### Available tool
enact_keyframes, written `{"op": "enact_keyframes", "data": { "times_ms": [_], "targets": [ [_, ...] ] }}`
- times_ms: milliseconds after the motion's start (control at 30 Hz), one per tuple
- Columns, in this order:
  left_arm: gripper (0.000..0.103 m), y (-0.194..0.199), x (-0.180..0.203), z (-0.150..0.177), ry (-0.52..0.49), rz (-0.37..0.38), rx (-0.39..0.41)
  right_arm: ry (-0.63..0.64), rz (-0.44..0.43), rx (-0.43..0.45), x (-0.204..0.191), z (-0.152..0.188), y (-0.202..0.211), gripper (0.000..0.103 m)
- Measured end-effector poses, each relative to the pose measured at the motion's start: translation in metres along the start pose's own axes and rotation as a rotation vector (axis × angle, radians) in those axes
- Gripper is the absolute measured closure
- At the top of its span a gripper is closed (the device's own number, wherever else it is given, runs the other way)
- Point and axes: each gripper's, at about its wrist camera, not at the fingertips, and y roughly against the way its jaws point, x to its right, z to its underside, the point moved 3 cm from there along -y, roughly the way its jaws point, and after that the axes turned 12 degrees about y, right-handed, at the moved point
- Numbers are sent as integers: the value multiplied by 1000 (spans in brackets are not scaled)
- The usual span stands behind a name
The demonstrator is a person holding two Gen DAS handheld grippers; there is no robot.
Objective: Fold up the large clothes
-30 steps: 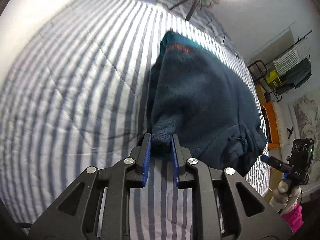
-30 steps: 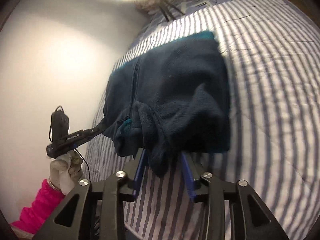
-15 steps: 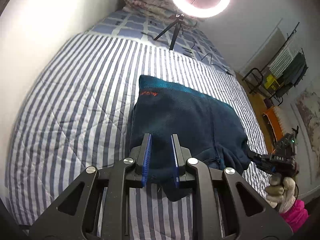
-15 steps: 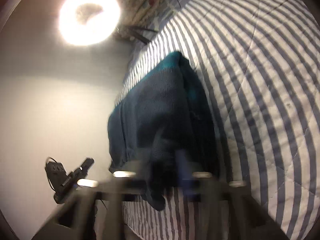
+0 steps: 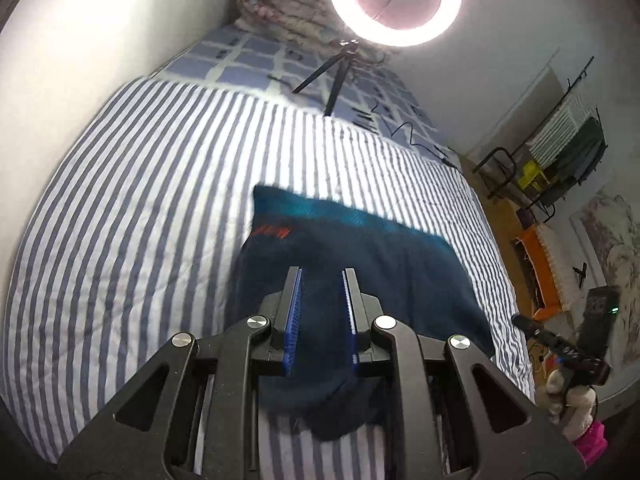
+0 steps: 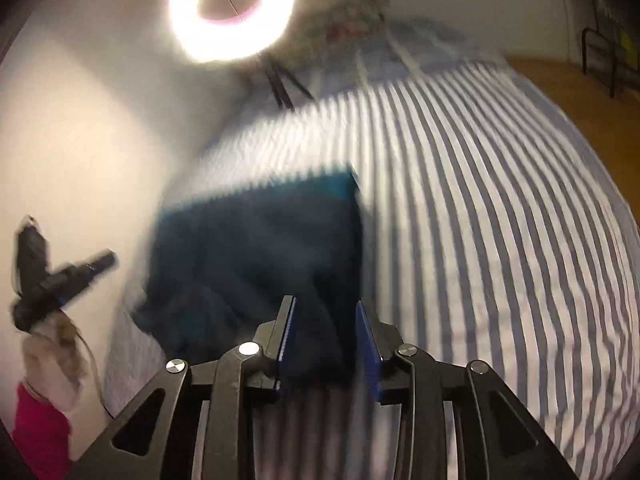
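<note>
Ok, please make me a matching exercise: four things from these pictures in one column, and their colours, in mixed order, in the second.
Things:
1. jacket
2. bedcover
3. ring light
4. sleeve

Colours:
a. pink
b. blue and white stripes
c. dark blue with a teal band
d. glowing white

Pairs: 1-c, 2-b, 3-d, 4-a

My matt black plastic left gripper (image 5: 320, 308), with ribbed blue pads and shiny metal screws, is over the thick, fuzzy dark blue fleece garment (image 5: 360, 264), which lies on the soft quilted cloth of the blue-and-white striped bed cover (image 5: 160, 200).
</note>
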Motion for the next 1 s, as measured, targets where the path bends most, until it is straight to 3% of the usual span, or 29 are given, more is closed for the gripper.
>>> {"op": "enact_keyframes", "data": {
  "times_ms": [67,200,333,433,533,600,700,767,867,1000],
  "targets": [
    [86,-12,16,-6,-28,2,5,34,-2,57,-9,-19,-1,70],
    [86,-44,41,-10,-91,-3,-15,103,-41,68,-32,-44,-28,71],
    [86,-84,37,-13,-156,-118,-4,187,-49,28,-62,-58,-73,72],
    [87,-114,5,-6,-94,-141,-78,245,-35,-50,-79,-51,-110,72],
    [89,-132,-19,7,-103,-98,-92,291,-4,-123,-84,-20,-140,77],
    [89,-132,-23,10,-111,-65,-72,284,-3,-126,-81,-7,-149,78],
    [89,-115,-29,0,-42,19,-88,287,-9,-155,-84,-12,-143,78],
    [89,-93,-38,-11,24,47,-36,289,-52,-150,-82,-20,-125,78],
    [89,-75,-41,-28,32,29,21,245,-96,-48,-70,-29,-91,74],
    [89,-83,-40,-44,16,-6,20,206,-34,-9,-46,-34,-78,69]
  ]
}}
